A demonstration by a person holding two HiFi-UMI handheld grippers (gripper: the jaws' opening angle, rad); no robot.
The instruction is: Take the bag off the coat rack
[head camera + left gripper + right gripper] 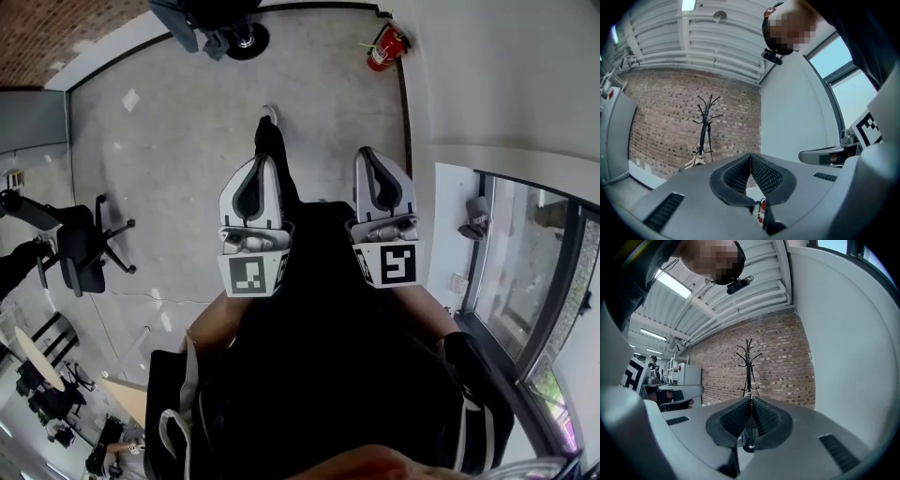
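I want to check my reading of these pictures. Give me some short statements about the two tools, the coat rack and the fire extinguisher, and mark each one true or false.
1. The left tool and the right tool both have their jaws together. True.
2. The coat rack stands in front of a brick wall. True.
3. The left tool grips a bag. False: nothing is between its jaws.
4. The fire extinguisher is blue. False: it is red.
5. The right tool touches the coat rack. False: the rack stands well away, by the wall.
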